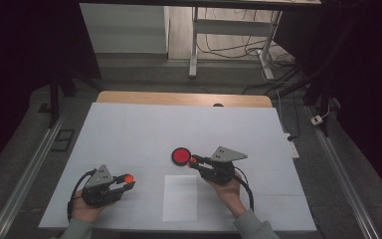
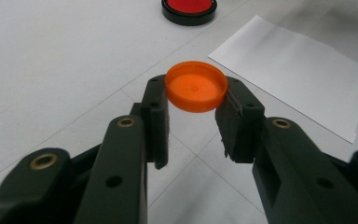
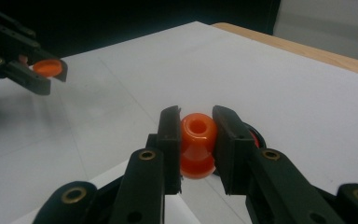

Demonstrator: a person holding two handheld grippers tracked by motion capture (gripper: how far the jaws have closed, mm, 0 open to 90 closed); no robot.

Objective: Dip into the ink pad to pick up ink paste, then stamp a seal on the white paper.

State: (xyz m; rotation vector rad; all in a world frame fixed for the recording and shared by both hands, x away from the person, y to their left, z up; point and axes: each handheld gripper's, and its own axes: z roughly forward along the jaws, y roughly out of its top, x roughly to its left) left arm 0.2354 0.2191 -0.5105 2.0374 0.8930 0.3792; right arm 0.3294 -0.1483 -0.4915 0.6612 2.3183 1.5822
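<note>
You have two grippers in play, one in each hand, and each carries one orange piece. Your left gripper (image 1: 128,182) sits near the front left of the worktop (image 1: 129,129), and its jaws are clamped on one orange cap (image 2: 196,87); the left gripper view shows the cap held by its rim between the two pads, its hollow side facing the camera, lifted clear of the white surface. Your right gripper (image 1: 195,161) is near the middle of the worktop, and its jaws are clamped on one orange stamp body (image 3: 197,143), a small waisted piece with a round hole in its upper end. The right gripper view shows it upright between the two pads, with its wider base below.

Count the rest: one round ink pad (image 1: 181,156), red inside a black rim, lies flat on the worktop just beside the tips of your right gripper. In the right gripper view, part of that black rim peeks out behind the right-hand jaw. One white sheet of paper (image 1: 180,197) lies flat between your two hands, nearer the front edge. The left gripper view has that sheet to the right of the cap and the ink pad further off at the top.

The two orange pieces are well apart, one per gripper, and neither touches the paper.
</note>
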